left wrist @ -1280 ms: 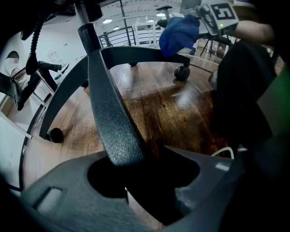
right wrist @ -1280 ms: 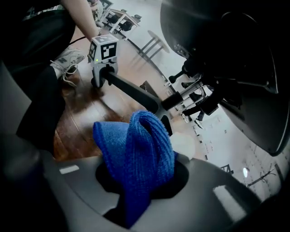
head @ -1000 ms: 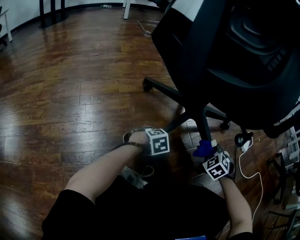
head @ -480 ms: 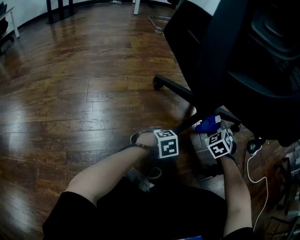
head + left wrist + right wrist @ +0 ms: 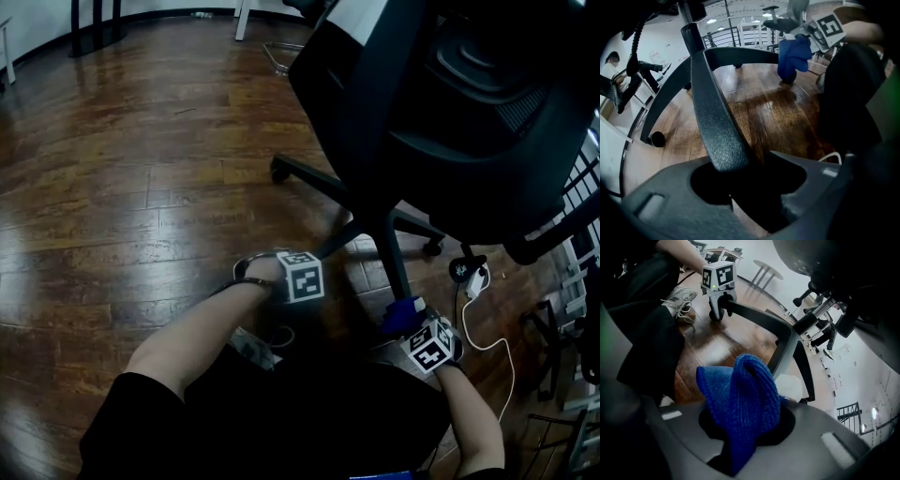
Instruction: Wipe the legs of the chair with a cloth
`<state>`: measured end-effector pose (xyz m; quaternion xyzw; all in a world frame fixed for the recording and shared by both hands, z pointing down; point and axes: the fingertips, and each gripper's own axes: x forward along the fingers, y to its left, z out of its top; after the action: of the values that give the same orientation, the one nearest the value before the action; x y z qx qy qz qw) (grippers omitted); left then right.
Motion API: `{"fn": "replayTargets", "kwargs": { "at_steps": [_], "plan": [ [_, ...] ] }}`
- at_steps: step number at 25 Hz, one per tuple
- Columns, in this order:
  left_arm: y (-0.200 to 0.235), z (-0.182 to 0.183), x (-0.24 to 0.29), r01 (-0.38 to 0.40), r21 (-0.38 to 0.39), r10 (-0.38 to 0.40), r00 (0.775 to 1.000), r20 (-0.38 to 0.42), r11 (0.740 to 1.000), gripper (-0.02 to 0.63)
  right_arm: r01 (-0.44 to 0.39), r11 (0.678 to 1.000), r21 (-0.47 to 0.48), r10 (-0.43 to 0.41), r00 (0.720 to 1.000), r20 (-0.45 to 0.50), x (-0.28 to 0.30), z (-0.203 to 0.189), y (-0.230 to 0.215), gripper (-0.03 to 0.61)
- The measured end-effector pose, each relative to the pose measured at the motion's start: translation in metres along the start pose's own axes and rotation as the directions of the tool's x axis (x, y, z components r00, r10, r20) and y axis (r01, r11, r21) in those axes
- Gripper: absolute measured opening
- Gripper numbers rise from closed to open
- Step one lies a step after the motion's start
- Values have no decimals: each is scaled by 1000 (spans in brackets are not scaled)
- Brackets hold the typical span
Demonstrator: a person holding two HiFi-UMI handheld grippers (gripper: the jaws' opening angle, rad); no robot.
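Note:
The black office chair (image 5: 450,94) stands tilted over its star base. My left gripper (image 5: 302,272) is shut on the end of one chair leg (image 5: 333,242). That leg (image 5: 712,112) runs up between the jaws in the left gripper view. My right gripper (image 5: 412,323) is shut on a bunched blue cloth (image 5: 403,314), low beside the outer part of a neighbouring leg (image 5: 398,267). The cloth (image 5: 740,399) fills the jaws in the right gripper view. There the left gripper (image 5: 719,291) holds the far leg (image 5: 759,317) by its castor (image 5: 716,314).
A white cable (image 5: 497,347) and a plug block (image 5: 473,281) lie on the wooden floor right of the base. Metal racks (image 5: 572,281) stand at the right edge. The person's shoe (image 5: 253,342) rests near the left gripper. Another castor (image 5: 278,171) sits further left.
The right gripper with the cloth went up toward the chair's hub half a second ago and has come back down toward me. The left gripper kept its hold.

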<state>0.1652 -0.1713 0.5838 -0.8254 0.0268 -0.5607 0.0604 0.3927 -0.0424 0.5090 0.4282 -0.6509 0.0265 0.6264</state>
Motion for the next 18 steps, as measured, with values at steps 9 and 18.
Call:
{"fn": "replayTargets", "kwargs": {
  "at_steps": [9,18],
  "plan": [
    [-1,3,-1,14,2,-14,1000,-13,1000,210,95,995,1,-95,992,78,31,82,-64,77],
    [-4,6,-1,39,0,-39,999,-6,999,210,207,977,-51,-199,970,140,69,174,-120,77]
  ]
}}
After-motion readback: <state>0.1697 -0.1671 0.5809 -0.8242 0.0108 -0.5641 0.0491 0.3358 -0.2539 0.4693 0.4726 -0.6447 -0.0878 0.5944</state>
